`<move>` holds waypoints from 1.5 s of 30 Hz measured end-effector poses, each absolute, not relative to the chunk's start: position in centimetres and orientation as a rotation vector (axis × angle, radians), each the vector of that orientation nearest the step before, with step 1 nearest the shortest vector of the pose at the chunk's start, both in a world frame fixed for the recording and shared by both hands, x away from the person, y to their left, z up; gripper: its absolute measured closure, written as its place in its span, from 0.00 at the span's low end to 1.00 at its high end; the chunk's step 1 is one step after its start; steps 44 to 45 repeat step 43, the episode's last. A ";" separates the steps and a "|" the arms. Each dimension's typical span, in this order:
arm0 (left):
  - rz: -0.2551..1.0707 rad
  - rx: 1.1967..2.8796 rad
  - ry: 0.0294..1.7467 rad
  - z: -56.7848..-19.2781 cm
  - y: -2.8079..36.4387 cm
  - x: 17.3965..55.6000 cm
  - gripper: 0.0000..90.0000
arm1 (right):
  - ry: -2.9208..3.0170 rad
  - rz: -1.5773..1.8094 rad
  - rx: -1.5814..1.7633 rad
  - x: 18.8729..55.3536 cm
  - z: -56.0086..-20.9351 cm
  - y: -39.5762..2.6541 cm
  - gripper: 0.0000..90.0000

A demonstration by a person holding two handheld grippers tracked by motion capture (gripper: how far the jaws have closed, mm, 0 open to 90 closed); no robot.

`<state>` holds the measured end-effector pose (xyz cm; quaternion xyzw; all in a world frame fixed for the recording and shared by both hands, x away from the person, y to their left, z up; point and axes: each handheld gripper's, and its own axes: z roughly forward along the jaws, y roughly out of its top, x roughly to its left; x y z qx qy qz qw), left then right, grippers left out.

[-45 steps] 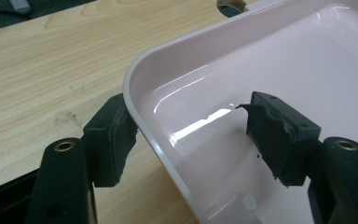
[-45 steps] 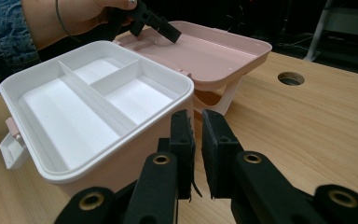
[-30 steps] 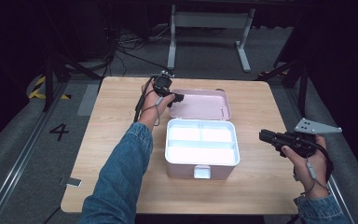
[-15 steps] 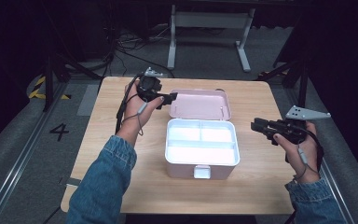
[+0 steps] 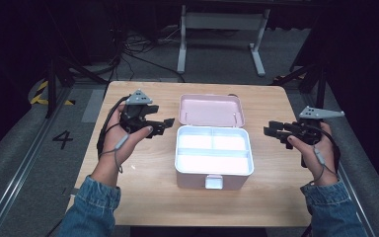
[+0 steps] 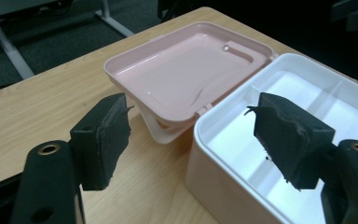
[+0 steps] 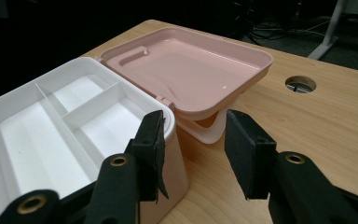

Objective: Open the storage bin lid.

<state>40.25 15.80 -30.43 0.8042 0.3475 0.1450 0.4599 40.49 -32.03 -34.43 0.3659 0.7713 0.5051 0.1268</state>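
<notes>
Pink and white, the rectangular hard-plastic storage box [image 5: 213,157] sits at the centre of the frame on the light wooden table [image 5: 143,197], its pink hinged lid [image 5: 211,109] thrown back flat behind it. It looks light, stiff and glossy, so probably slippery; the rim or front latch tab [image 5: 213,182] seems the surest hold. At centre left the left gripper [image 5: 164,125] hangs released, jaws wide, touching nothing. At centre right the right gripper [image 5: 271,131] is parted more narrowly, equally empty.
</notes>
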 end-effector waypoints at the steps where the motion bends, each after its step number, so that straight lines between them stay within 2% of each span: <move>1: 0.366 1.981 0.855 -30.5 16.2 39.6 0.30 | 2.244 1.469 1.065 40.5 -34.4 -32.1 0.65; 8: 0.432 1.990 0.874 -31.3 17.9 37.8 0.30 | 2.250 1.451 1.087 40.1 -34.6 -32.5 0.64; 15: 0.396 1.947 0.914 -32.8 19.8 37.0 0.30 | 2.246 1.430 1.122 39.6 -34.9 -33.3 0.62; 17: 0.437 1.971 0.930 -33.0 20.2 36.8 0.30 | 2.244 1.427 1.126 39.6 -35.0 -33.4 0.62; 19: 0.421 1.963 0.941 -33.2 20.5 36.6 0.30 | 2.244 1.418 1.136 39.5 -35.1 -33.6 0.62; 32: 0.486 2.067 1.041 -35.9 21.4 36.9 0.30 | 2.239 1.338 1.177 39.5 -36.3 -34.6 0.57; 39: 0.428 2.095 1.157 -38.0 22.4 37.9 0.29 | 2.249 1.305 1.200 39.9 -37.0 -34.8 0.57; 45: 0.431 2.071 1.176 -38.1 22.8 38.1 0.29 | 2.256 1.296 1.206 40.0 -37.2 -34.6 0.56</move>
